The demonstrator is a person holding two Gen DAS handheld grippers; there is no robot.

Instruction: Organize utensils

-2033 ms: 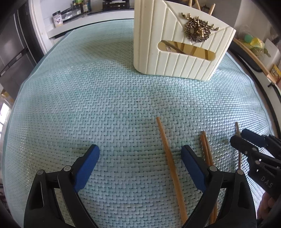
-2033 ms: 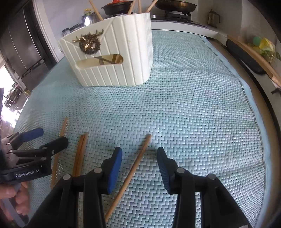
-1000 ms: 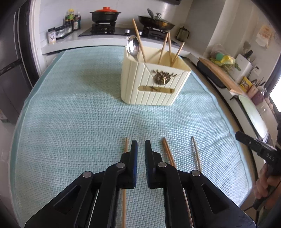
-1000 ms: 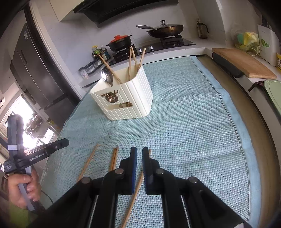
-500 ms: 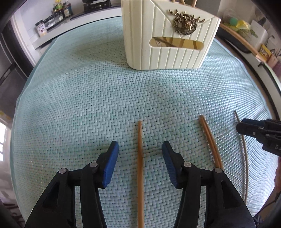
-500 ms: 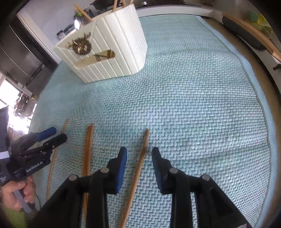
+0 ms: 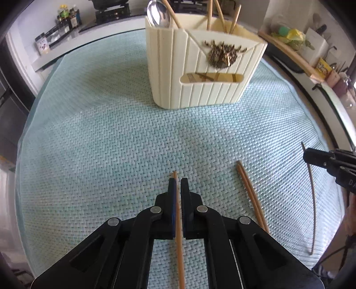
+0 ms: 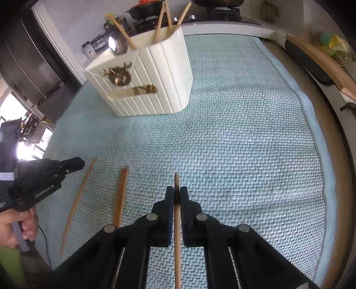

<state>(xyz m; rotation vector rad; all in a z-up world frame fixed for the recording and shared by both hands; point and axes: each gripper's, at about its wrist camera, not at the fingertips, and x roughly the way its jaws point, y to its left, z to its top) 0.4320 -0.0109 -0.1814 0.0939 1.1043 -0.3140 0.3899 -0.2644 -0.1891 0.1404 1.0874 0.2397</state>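
You are pinching one chopstick in left gripper, another chopstick in right gripper; both grippers narrowed onto sticks, tips poking just past pads. Pair of chopsticks lying on mat between them. Cream holder standing far, centre of desk, already carrying spoon and sticks. Keep grip firm, be lifting level, tilting tip down over holder's open top before letting go.
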